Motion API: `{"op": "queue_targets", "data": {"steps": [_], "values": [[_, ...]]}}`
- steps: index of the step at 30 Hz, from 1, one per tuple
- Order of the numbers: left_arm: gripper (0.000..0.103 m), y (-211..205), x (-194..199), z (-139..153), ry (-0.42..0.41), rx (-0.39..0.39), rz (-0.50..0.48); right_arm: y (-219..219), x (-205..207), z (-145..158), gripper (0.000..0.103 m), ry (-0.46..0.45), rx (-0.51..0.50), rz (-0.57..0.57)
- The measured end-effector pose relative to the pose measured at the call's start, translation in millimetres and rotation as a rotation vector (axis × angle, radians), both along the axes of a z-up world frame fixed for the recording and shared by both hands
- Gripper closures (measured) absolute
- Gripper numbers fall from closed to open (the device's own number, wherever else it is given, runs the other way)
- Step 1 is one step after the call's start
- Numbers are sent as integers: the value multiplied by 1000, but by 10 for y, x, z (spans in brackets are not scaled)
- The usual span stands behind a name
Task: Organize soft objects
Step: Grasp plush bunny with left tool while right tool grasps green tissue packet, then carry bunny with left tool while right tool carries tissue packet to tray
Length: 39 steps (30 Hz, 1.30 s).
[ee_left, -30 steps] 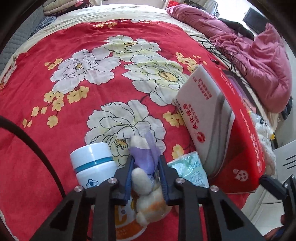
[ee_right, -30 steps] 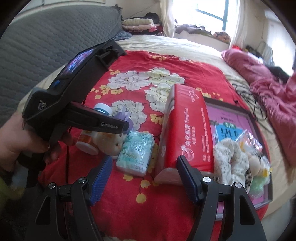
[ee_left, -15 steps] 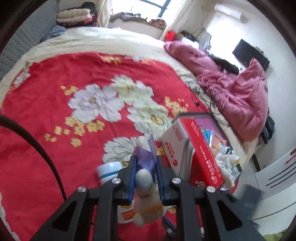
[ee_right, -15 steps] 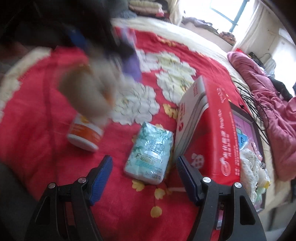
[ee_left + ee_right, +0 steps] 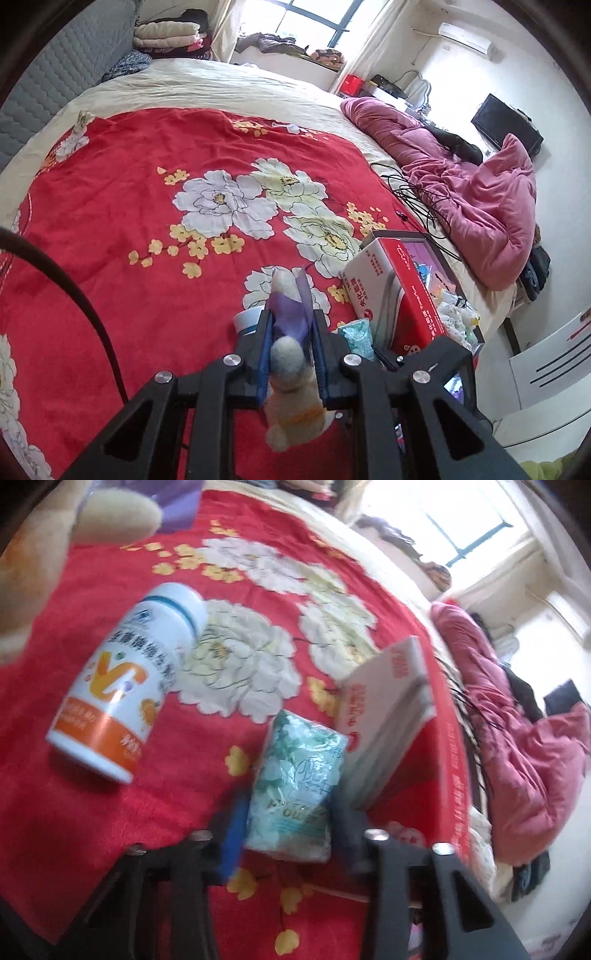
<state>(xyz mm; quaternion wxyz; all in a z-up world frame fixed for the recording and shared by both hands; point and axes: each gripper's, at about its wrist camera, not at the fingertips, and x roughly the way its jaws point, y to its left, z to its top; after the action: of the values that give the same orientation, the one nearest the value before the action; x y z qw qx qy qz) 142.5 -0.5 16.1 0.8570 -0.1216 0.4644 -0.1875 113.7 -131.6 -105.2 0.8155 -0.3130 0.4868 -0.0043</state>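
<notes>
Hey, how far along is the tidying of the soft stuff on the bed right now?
Done: lacy cloth items already lie in the dark tray beyond the red box. In hand: the left tool grips a plush toy, lifted off the blanket. The right tool has just been closing around the green tissue pack; blur hides whether it grips. Left: both still need placing. The bottle isn't soft.
</notes>
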Motion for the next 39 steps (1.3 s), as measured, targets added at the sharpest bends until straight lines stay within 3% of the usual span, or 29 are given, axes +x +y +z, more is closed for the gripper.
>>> {"op": "queue_targets", "data": {"steps": [3,5,12,25,34,39], "values": [[83,-14,-27,-23,6,0,-2,-33,-19,61,69,-6,30,16],[83,-33,-58,-21,7,0,-5,-75,-91,190,69,-19,101,17],[82,-162,-169,90,-13,6,-26,-395,-131,742,70,-26,447,-17],[82,-668,-505,555,-111,74,-94,-897,-384,1548,69,-180,542,-63],[82,-1152,-682,816,-162,101,-159,-1480,-617,1889,69,-275,557,-116],[82,-1506,-715,821,-159,95,-205,-1898,-748,2026,69,-329,548,-154]]}}
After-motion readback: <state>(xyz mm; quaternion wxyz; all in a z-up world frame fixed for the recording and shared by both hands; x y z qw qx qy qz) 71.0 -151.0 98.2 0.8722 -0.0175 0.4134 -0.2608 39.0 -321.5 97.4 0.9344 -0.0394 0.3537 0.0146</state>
